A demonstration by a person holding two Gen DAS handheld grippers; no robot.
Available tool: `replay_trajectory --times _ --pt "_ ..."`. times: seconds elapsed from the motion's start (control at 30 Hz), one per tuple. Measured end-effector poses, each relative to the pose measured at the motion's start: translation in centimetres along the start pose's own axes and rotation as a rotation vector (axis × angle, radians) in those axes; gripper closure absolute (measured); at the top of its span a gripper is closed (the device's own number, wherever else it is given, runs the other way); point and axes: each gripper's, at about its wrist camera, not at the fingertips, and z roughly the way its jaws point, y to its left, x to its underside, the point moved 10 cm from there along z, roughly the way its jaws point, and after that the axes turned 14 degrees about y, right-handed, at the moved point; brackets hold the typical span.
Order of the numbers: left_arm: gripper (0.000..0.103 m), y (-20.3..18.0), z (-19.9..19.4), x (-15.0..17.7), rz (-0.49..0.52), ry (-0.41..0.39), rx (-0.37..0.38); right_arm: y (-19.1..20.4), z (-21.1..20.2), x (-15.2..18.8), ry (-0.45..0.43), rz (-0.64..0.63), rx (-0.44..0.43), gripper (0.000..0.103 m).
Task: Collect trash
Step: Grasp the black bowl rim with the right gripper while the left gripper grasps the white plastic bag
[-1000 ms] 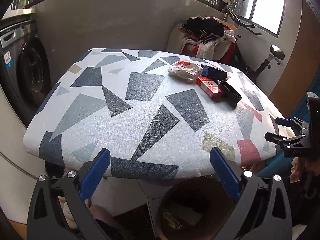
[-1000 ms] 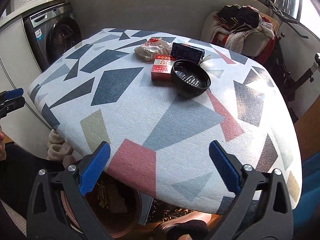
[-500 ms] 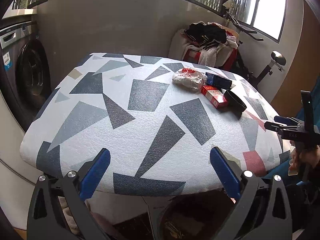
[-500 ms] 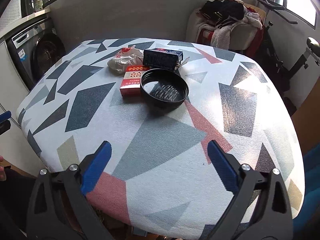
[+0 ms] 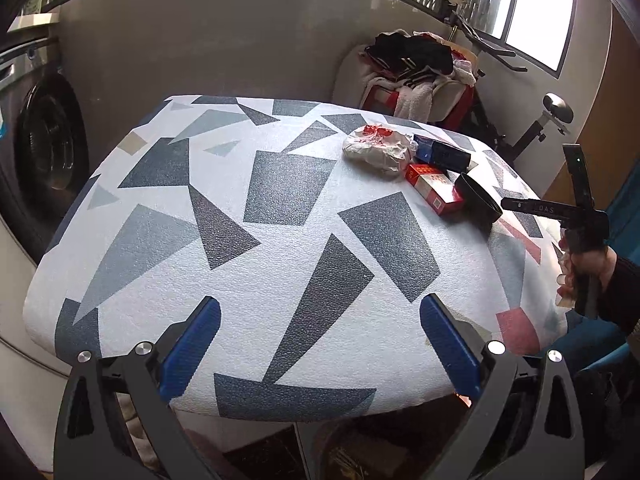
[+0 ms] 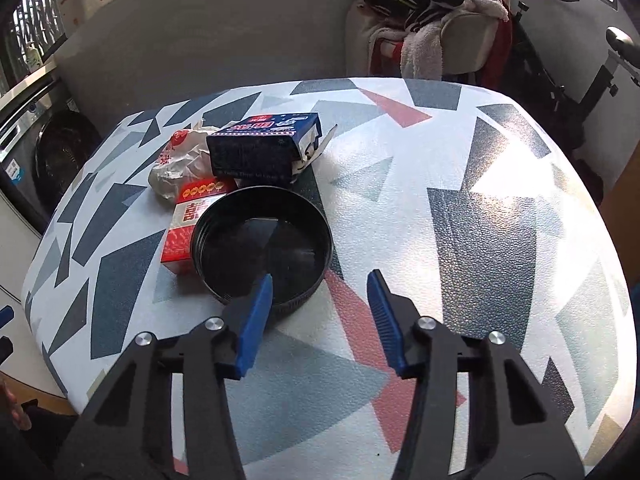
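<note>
Right claw, narrowed, perhaps straddles black dish rim now

On table, left of centre in right wrist view: round dish nearest, flat carton touching its left side, partly hidden behind rim. Behind dish: box, crumpled bag at box's left, touching carton's far end. Behind table, far right: chair heaped with clothes. Left of table: washing machine. Over table's near edge: right gripper, left finger over dish's near rim. In left wrist view: left gripper over near edge, well apart from cluster.
</note>
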Motion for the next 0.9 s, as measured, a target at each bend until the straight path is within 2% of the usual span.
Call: replay_trajectory --times 0.17,0.27,0.3,0.33,0.43,0.63,0.8,0.9 --pt "0.006 -0.1 1.0 -0.1 0.005 0.020 -0.010 -1.0 2.6 -1.3 0.041 0.048 0.015 0.059" --pt "0.006 -0.3 1.5 -0.5 0.004 0.027 -0.004 -0.9 3.5 -1.5 0.050 0.032 0.011 0.068" --pt "0.006 -0.4 1.6 -0.6 0.003 0.029 -0.003 -0.8 3.5 -1.5 0.046 0.024 0.004 0.073" --pt "0.006 -0.5 1.8 -0.8 0.003 0.032 0.001 -0.7 3.5 -1.4 0.043 0.018 -0.012 0.083" --pt "0.006 -1.0 2.5 -1.4 -0.004 0.048 0.021 -0.1 3.4 -1.1 0.038 -0.001 -0.033 0.095" --pt "0.006 -2.3 4.1 -4.9 -0.021 0.058 0.080 -0.9 1.5 -1.0 -0.025 0.049 -0.069 0.095" --pt "0.006 -4.0 6.3 -10.2 -0.023 0.052 0.142 -2.5 -0.1 -0.8 -0.064 0.116 -0.096 0.095" --pt "0.006 -4.6 8.7 -13.6 -0.060 0.067 0.183 -3.0 -0.6 -0.5 -0.074 0.119 -0.093 0.095"
